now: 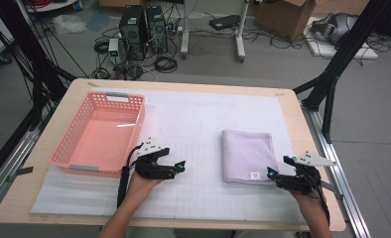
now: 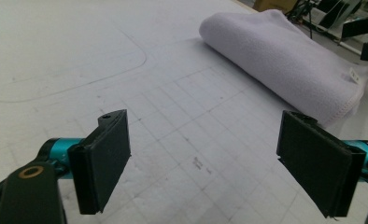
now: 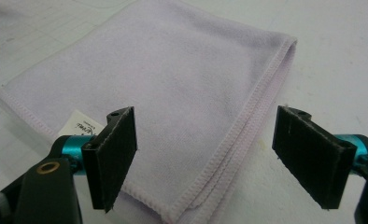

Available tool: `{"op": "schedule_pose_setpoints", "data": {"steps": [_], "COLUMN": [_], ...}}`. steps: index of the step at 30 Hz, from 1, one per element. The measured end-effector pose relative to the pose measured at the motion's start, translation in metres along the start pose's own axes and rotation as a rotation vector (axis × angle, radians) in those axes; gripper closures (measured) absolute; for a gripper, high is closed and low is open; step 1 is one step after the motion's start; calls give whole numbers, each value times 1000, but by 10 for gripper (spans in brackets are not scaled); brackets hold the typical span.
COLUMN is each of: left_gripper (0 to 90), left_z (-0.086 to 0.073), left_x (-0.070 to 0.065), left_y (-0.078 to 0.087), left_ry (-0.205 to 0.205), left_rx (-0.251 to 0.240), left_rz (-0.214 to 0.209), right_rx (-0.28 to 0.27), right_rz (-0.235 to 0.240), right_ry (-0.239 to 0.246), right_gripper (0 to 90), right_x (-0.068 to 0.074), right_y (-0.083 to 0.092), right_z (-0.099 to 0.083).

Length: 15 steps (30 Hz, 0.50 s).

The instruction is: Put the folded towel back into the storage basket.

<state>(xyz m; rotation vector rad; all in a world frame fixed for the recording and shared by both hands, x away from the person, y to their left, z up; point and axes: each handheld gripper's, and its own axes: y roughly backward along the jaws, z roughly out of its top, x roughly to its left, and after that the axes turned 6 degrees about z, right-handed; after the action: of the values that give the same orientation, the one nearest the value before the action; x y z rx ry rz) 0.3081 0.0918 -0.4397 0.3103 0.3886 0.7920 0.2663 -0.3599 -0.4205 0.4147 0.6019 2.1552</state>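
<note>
I have both grippers low over the table with a folded towel (image 1: pixel 247 155) between them, nearer my right one.

My right gripper (image 3: pixel 205 156) has its 2 jaws spread wide and holds nothing; they hang just above the towel's near right corner, one jaw over the cloth beside the small white label (image 3: pixel 81 125), the other over the bare mat past the stitched edge. My left gripper (image 2: pixel 203 158) is just as wide open and empty, over the gridded mat (image 2: pixel 182 116) and well apart from the towel, which lies ahead of it to the right. From above, the pale purple towel lies flat on the right half of the mat, and a pink basket (image 1: pixel 64 148) stands on the left half, just beside my left hand (image 1: pixel 146 184).
</note>
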Motion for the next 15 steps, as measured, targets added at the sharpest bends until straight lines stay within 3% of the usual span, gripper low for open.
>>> {"op": "schedule_pose_setpoints", "data": {"steps": [4,7,15], "left_gripper": [180,192,272], "left_z": [8,17,35], "left_x": [-5,-9,-31], "left_y": [-10,-23,-63], "left_ry": [13,5,5], "left_rx": [-22,1,54], "left_rz": [-4,-1,-79], "right_rx": [13,18,14], "right_rz": [3,-6,-10], "right_ry": [-1,6,0], "right_gripper": [208,208,208], "right_x": [0,-1,-3], "right_y": [1,2,4], "right_z": [-2,-2,-4]}}
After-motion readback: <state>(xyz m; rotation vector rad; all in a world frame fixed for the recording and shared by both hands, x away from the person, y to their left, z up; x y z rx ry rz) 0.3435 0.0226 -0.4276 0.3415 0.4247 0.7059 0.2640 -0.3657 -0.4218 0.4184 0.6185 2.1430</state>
